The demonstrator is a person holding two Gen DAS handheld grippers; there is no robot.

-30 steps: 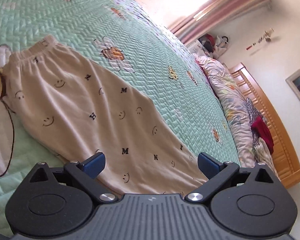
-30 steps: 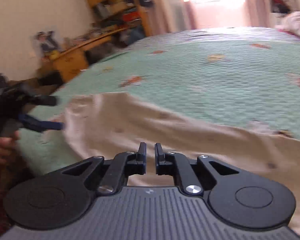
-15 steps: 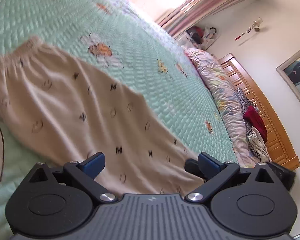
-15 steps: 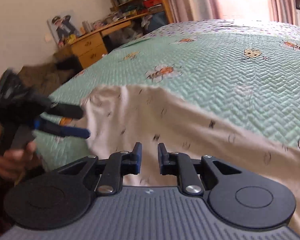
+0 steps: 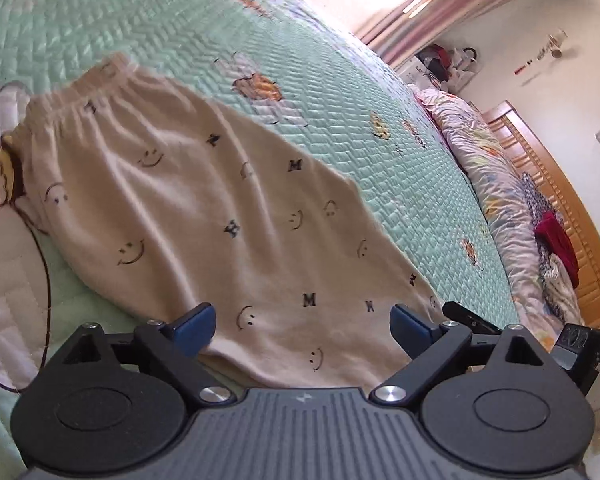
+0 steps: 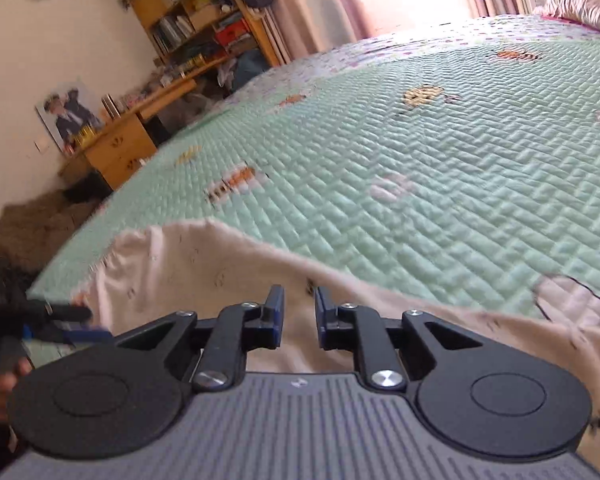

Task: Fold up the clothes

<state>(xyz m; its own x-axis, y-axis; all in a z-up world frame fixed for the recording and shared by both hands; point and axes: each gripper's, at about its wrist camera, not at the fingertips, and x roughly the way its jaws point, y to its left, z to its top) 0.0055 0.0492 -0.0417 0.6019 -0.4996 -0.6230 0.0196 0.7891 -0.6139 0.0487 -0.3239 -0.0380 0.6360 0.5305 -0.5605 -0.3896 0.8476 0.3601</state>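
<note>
Trousers [image 5: 228,216] on quilt [image 5: 340,92]: soft, light, limp (I'd pinch the hem). Left gripper [image 5: 302,320] fingers wide apart; right gripper [image 6: 299,316] fingers narrowly apart, empty.

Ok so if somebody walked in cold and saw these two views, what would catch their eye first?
Most likely the cream pants printed with smiley faces and letters, spread flat across the mint-green quilted bedspread with its bee and flower patches. Next, the left gripper, jaws wide open over the near end of the pants, and the right gripper, jaws only narrowly parted above the same fabric. Behind, a cluttered wooden bookshelf stands against the wall.
</note>
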